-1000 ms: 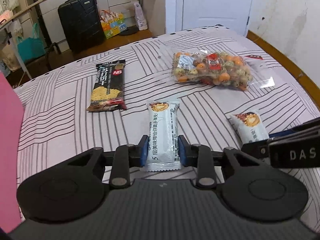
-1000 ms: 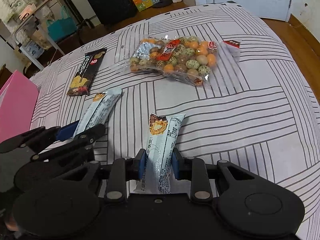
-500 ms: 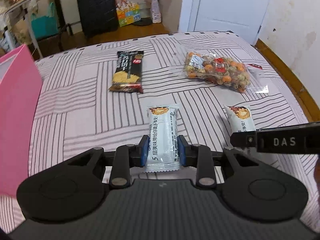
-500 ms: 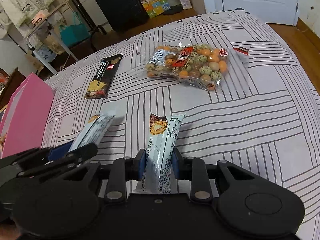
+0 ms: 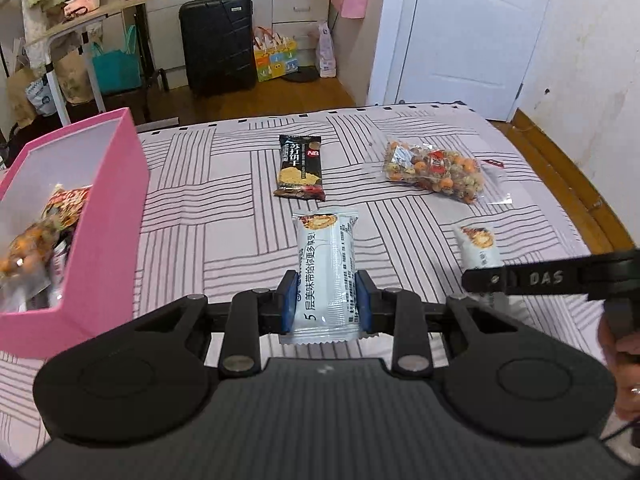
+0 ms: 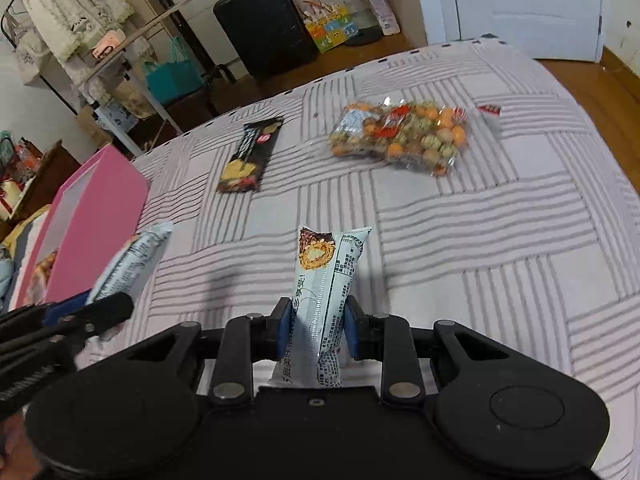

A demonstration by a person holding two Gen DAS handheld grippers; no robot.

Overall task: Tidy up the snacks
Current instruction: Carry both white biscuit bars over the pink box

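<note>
My left gripper (image 5: pixel 325 302) is shut on a white snack packet (image 5: pixel 325 264), held lifted above the striped bedspread. In the right wrist view my right gripper (image 6: pixel 313 326) is shut on a second white snack packet (image 6: pixel 326 280), also off the bed. The right gripper and its packet (image 5: pixel 478 246) show at the right of the left wrist view. The left gripper's packet (image 6: pixel 130 260) shows at the left of the right wrist view. A pink box (image 5: pixel 104 216) with snacks inside stands at the left. A black cracker pack (image 5: pixel 300 168) and a clear bag of mixed nuts (image 5: pixel 434 170) lie farther back.
The bedspread (image 5: pixel 224 200) ends at a far edge with wooden floor beyond. A black suitcase (image 5: pixel 218 44), a folding table (image 5: pixel 80 28) and a white door (image 5: pixel 464 32) stand past it. A hand (image 5: pixel 624 368) shows at the right edge.
Both grippers have risen and pulled back with their packets, the left one more. The pink box has come into view at the left, its open top now showing.
</note>
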